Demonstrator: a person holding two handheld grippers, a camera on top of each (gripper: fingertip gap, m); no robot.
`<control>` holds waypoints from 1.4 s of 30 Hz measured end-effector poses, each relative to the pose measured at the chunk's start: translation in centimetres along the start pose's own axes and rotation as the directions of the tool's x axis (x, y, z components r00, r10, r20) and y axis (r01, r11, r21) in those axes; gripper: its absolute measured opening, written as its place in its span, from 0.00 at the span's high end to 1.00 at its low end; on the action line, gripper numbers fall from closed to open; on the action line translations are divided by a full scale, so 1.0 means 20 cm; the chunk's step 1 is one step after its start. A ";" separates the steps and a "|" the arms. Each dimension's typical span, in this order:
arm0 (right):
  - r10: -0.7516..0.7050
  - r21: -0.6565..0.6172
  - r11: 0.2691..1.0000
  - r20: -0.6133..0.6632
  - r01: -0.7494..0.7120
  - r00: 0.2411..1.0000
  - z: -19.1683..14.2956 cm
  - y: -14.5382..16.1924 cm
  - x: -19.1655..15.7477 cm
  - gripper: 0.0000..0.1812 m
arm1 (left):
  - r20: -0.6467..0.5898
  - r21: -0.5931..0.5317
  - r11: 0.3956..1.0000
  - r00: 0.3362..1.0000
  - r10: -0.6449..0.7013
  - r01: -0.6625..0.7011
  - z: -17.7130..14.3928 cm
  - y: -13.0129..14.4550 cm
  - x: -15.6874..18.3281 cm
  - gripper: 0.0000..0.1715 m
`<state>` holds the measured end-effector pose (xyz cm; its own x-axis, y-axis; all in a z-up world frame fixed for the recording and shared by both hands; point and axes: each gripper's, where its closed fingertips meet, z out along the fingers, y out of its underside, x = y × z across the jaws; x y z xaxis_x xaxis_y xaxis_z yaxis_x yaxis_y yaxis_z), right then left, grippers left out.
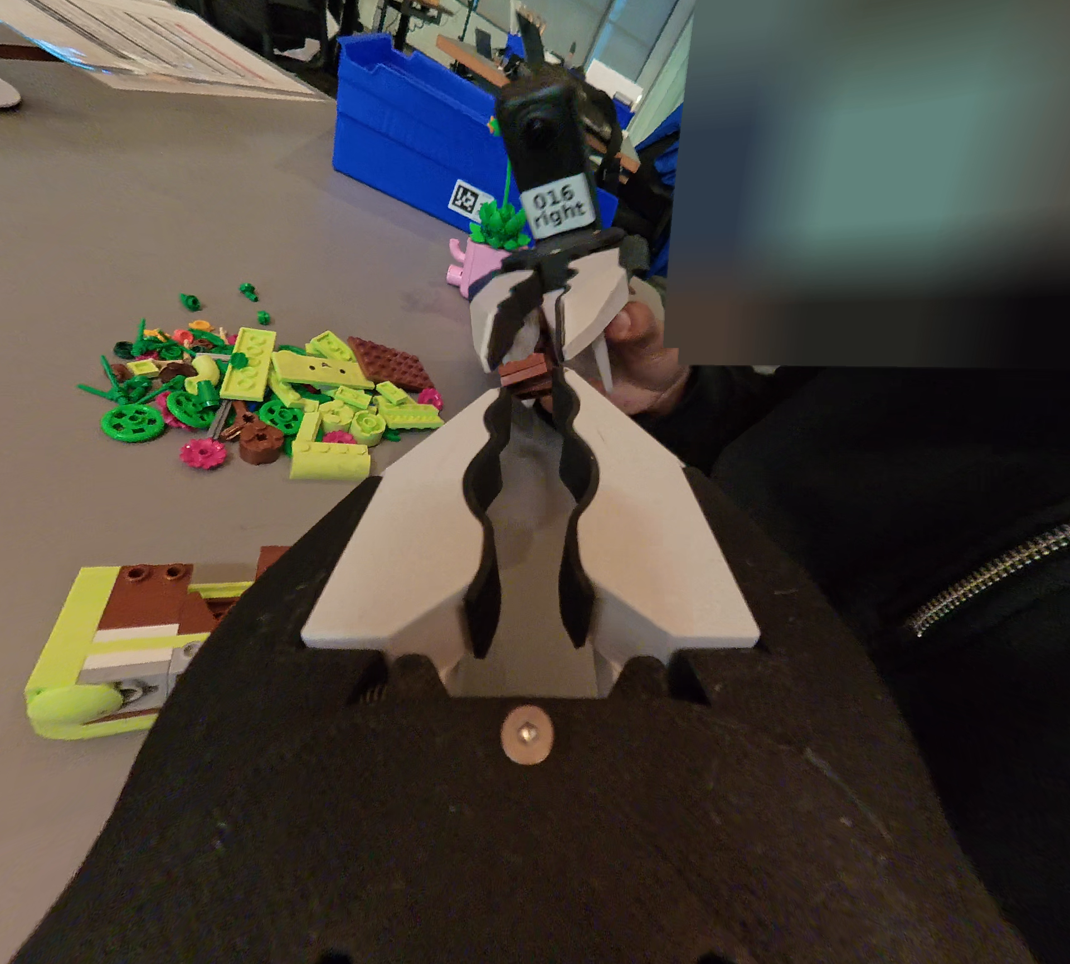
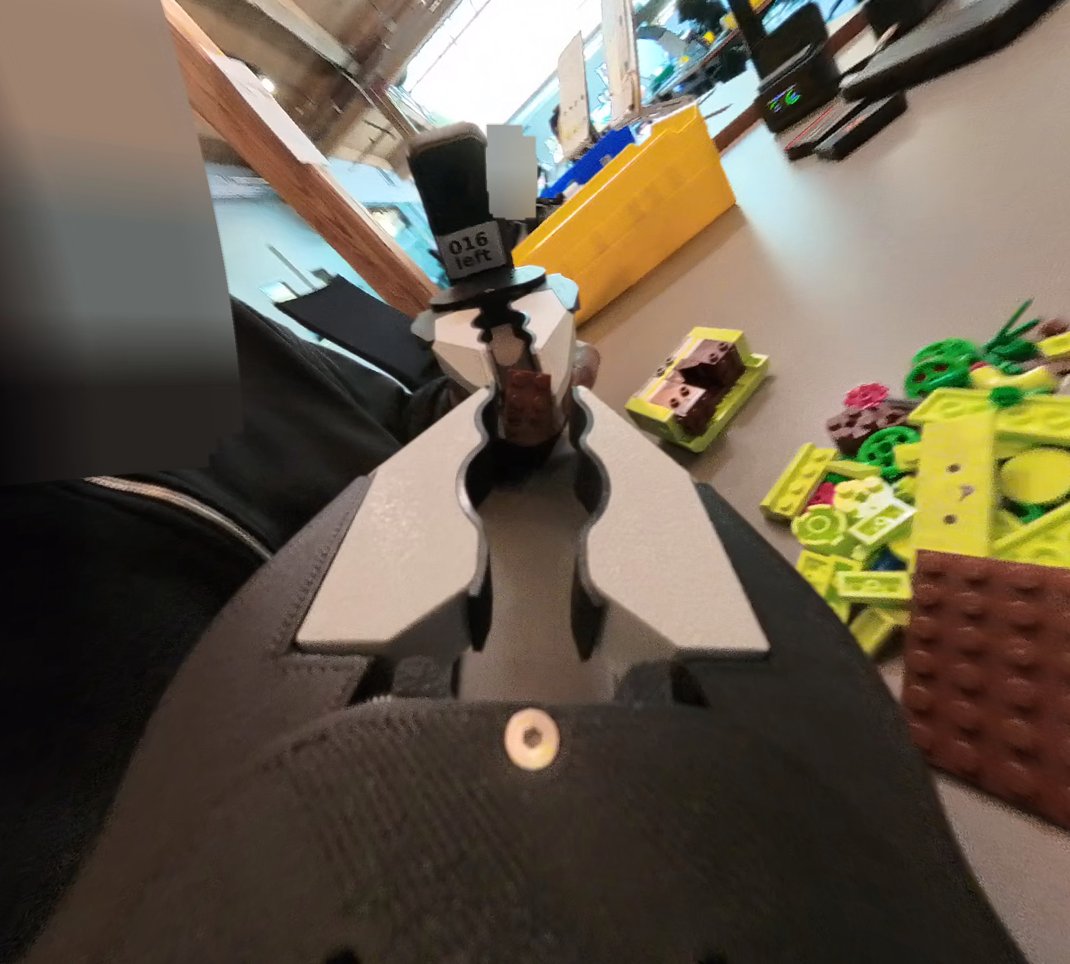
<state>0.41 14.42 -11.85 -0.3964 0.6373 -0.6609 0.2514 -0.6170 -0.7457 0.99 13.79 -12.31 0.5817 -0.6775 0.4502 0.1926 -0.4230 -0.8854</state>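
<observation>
Left wrist view: the left hand-held gripper (image 1: 530, 386) and right hand-held gripper (image 1: 524, 357) meet tip to tip at 12 o'clock, both narrowed onto one small brown brick stack (image 1: 524, 377) above the worktop (image 1: 202, 212). Risk: uneven squeeze may split the stack, dropping parts toward the loose brick pile (image 1: 260, 391) at 10 o'clock.

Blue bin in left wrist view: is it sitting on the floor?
No, the blue bin stands on the grey table, behind the pile of loose bricks.
</observation>
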 end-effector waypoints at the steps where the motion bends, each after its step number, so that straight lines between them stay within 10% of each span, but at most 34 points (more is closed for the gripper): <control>1: -0.050 -0.010 0.999 -0.026 0.050 0.998 0.00 0.00 0.00 0.88 | 0.006 -0.012 1.000 1.000 0.015 -0.015 0.00 0.01 0.00 0.94; 15: -0.060 -0.029 0.998 0.070 0.062 0.996 0.02 0.02 -0.08 0.92 | -0.077 0.036 0.999 0.996 -0.038 0.041 0.01 -0.02 0.07 0.93; 24: 0.270 0.060 0.954 0.266 -0.295 0.926 -0.02 -0.04 -0.08 0.92 | -0.039 0.045 0.998 0.999 -0.034 0.035 0.01 -0.02 0.05 1.00; 34: 0.015 -0.031 0.999 -0.111 -0.019 0.994 0.00 0.03 0.07 0.93 | 0.103 0.016 0.998 0.992 -0.067 0.066 -0.02 0.00 -0.10 1.00; 42: -0.137 0.062 0.987 -0.167 0.149 0.976 -0.12 -0.13 0.04 0.92 | 0.064 -0.056 0.998 0.998 -0.010 0.014 0.02 0.05 -0.05 1.00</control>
<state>1.45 17.66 -10.72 -0.2741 0.7840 -0.5571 0.1338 -0.5425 -0.8293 0.89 14.32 -13.79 0.6288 -0.6334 0.4510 0.1559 -0.4656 -0.8712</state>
